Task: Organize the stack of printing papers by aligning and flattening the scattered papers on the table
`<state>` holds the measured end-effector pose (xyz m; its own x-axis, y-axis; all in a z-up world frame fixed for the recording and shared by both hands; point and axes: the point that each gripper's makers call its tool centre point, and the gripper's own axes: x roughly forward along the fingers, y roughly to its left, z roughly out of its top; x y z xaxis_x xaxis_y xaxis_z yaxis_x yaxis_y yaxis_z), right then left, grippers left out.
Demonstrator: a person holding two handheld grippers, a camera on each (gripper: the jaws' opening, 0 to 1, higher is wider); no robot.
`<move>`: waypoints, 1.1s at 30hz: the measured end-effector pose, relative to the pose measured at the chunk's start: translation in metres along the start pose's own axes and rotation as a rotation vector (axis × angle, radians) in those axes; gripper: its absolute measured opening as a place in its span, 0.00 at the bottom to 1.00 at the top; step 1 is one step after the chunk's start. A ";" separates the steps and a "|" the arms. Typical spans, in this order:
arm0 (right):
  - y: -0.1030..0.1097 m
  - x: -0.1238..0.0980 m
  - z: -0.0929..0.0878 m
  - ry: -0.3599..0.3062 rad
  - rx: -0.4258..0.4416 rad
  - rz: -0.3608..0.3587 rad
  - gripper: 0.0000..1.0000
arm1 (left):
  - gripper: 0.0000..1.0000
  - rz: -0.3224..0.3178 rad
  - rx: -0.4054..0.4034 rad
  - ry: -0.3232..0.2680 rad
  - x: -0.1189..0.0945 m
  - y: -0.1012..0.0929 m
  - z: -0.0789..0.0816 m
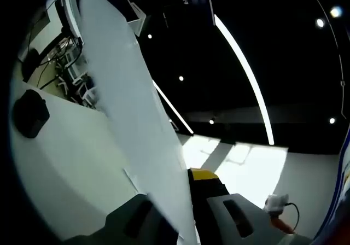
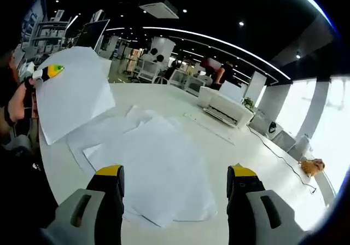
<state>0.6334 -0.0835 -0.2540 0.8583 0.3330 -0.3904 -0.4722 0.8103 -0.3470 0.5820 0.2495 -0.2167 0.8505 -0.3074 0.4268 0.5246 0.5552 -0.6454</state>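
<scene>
Left claw (image 1: pixel 188 209) clamped on one lifted sheet (image 1: pixel 128 108), which runs edge-on up from between its jaws; in the right gripper view the same claw (image 2: pixel 50 71) appears at far left, holding that sheet (image 2: pixel 74 100) raised and tilted above the bench (image 2: pixel 180 100). Right claw (image 2: pixel 175 187) wide, holding nothing, poised just above the near edge of the scattered papers (image 2: pixel 153 165). These lie fanned and overlapping on the bench, corners at differing angles, some edges slightly raised. Farther off to the right stand a printer (image 2: pixel 224 109) and a trailing cable (image 2: pixel 284 157).

The step in hand is judged to be returning the lifted sheet to the pile. It would best be lowered flat, one corner matched first to the topmost sheet, while the free claw pins the pile so that nothing slides. Edges should be squared by gentle pushes from two sides, then pressed flat from the centre outward; a hasty release risks a fold or fresh skew.
</scene>
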 end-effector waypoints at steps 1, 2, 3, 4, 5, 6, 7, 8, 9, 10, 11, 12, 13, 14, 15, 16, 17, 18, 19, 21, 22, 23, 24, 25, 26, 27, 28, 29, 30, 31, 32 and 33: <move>0.001 0.001 0.000 0.000 0.000 0.001 0.72 | 0.06 0.000 0.000 0.000 0.000 0.000 0.000; 0.002 0.002 0.000 0.001 -0.002 0.005 0.72 | 0.06 -0.001 0.000 -0.001 0.000 0.000 0.000; 0.004 0.003 -0.001 0.003 -0.001 0.006 0.72 | 0.06 0.000 0.001 -0.002 0.000 0.000 0.000; 0.005 0.005 -0.001 0.005 -0.001 0.009 0.72 | 0.06 0.000 0.000 -0.002 0.000 0.000 0.000; 0.005 0.006 -0.002 0.008 -0.001 0.011 0.72 | 0.06 -0.001 -0.002 -0.002 0.000 0.000 0.000; 0.006 0.007 -0.003 0.010 -0.002 0.013 0.72 | 0.06 -0.001 -0.002 -0.001 0.000 0.000 0.000; 0.007 0.008 -0.003 0.011 -0.003 0.016 0.72 | 0.06 0.000 -0.002 -0.001 0.000 0.001 0.000; 0.009 0.009 -0.003 0.013 -0.003 0.019 0.72 | 0.06 -0.001 -0.002 -0.001 0.000 0.001 0.000; 0.010 0.010 -0.004 0.014 -0.004 0.022 0.72 | 0.06 -0.001 -0.003 0.000 0.000 0.001 0.000; 0.012 0.011 -0.004 0.016 -0.005 0.025 0.72 | 0.06 -0.001 -0.002 0.000 0.001 0.001 0.000; 0.013 0.012 -0.004 0.018 -0.006 0.028 0.72 | 0.06 -0.001 -0.002 0.000 0.001 0.001 0.000; 0.015 0.013 -0.005 0.019 -0.006 0.032 0.72 | 0.06 -0.001 -0.003 0.001 0.001 0.001 -0.001; 0.018 0.015 -0.004 0.018 -0.006 0.039 0.72 | 0.06 -0.001 -0.004 0.000 0.001 0.001 0.000; 0.021 0.015 -0.004 0.018 -0.003 0.051 0.72 | 0.06 -0.001 -0.004 0.000 0.001 0.001 -0.001; 0.024 0.015 -0.004 0.018 0.002 0.064 0.72 | 0.06 -0.001 -0.004 0.000 0.000 0.001 -0.001; 0.030 0.016 -0.002 0.004 0.028 0.091 0.72 | 0.06 -0.001 -0.005 0.000 0.000 0.000 -0.001; 0.034 0.016 0.001 -0.009 0.048 0.113 0.72 | 0.06 -0.001 -0.007 0.000 0.000 0.000 -0.001; 0.035 0.016 0.002 -0.015 0.062 0.126 0.72 | 0.06 -0.001 -0.007 -0.001 0.000 0.000 -0.001; 0.036 0.015 0.003 -0.018 0.069 0.134 0.72 | 0.06 0.000 -0.008 -0.002 -0.001 0.001 0.000; 0.037 0.015 0.004 -0.020 0.071 0.138 0.72 | 0.06 0.000 -0.010 -0.003 -0.001 0.001 0.000; 0.038 0.016 0.005 -0.022 0.068 0.138 0.72 | 0.06 0.000 -0.011 -0.002 -0.001 0.001 0.000; 0.039 0.016 0.005 -0.020 0.062 0.137 0.72 | 0.06 0.000 -0.011 -0.002 -0.001 0.001 0.000; 0.041 0.016 0.005 -0.020 0.061 0.137 0.72 | 0.06 0.000 -0.011 -0.002 -0.001 0.001 -0.001; 0.043 0.017 0.004 -0.019 0.058 0.140 0.72 | 0.06 -0.001 -0.012 -0.002 -0.001 0.001 -0.001; 0.044 0.017 0.004 -0.019 0.058 0.143 0.72 | 0.06 -0.001 -0.012 -0.002 -0.001 0.000 -0.001; 0.044 0.018 0.004 -0.017 0.059 0.145 0.72 | 0.06 -0.001 -0.013 -0.002 0.000 0.001 0.000; 0.044 0.018 0.002 -0.014 0.060 0.146 0.72 | 0.06 -0.002 -0.014 0.000 0.000 0.001 -0.001; 0.044 0.019 0.001 -0.011 0.059 0.145 0.72 | 0.06 -0.002 -0.014 0.000 0.000 0.001 -0.001; 0.043 0.019 -0.001 -0.006 0.059 0.142 0.72 | 0.06 -0.002 -0.014 -0.001 -0.001 0.001 0.000; 0.040 0.020 -0.004 -0.001 0.060 0.136 0.72 | 0.06 -0.001 -0.015 -0.001 -0.001 0.001 0.000; 0.037 0.019 -0.006 0.003 0.061 0.129 0.72 | 0.06 -0.001 -0.017 -0.001 -0.001 0.001 0.000; 0.034 0.019 -0.009 0.008 0.062 0.122 0.72 | 0.06 -0.001 -0.019 -0.001 -0.001 0.002 0.000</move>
<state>0.6319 -0.0540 -0.2806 0.7937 0.4269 -0.4335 -0.5591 0.7926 -0.2432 0.5818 0.2506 -0.2181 0.8498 -0.3076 0.4281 0.5263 0.5403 -0.6565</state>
